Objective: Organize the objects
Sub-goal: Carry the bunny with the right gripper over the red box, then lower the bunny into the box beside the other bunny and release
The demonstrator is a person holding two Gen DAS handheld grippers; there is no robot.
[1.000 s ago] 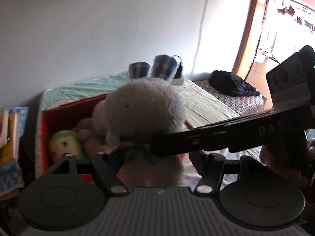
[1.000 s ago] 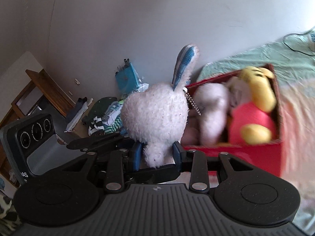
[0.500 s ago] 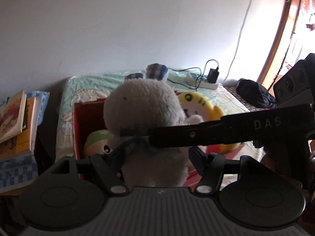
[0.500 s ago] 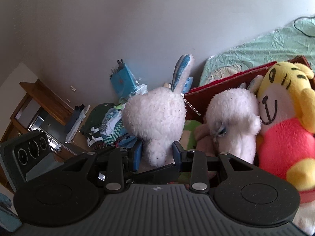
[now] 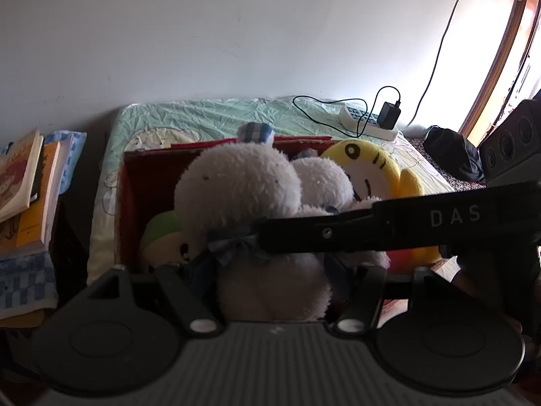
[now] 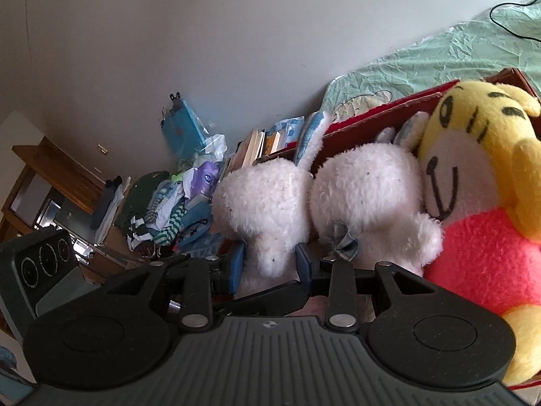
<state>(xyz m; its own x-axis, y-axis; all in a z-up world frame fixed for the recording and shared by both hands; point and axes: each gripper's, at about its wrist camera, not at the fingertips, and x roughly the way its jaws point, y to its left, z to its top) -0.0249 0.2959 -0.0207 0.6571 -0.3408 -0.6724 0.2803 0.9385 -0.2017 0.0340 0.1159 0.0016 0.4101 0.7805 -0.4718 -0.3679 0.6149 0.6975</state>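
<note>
Both grippers, left gripper (image 5: 272,272) and right gripper (image 6: 268,265), clamped on white plush rabbit (image 5: 243,189), held over red box (image 5: 130,182). Inside box already: yellow tiger plush (image 6: 473,169), second white plush (image 6: 368,182). Release pending.

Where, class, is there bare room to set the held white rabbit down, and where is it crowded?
The red box has a gap in its left part, between the left wall and the other white plush, above the green toy. Its right side is packed by the yellow tiger. Bare green bedsheet lies behind the box. The book stack is crowded.
</note>
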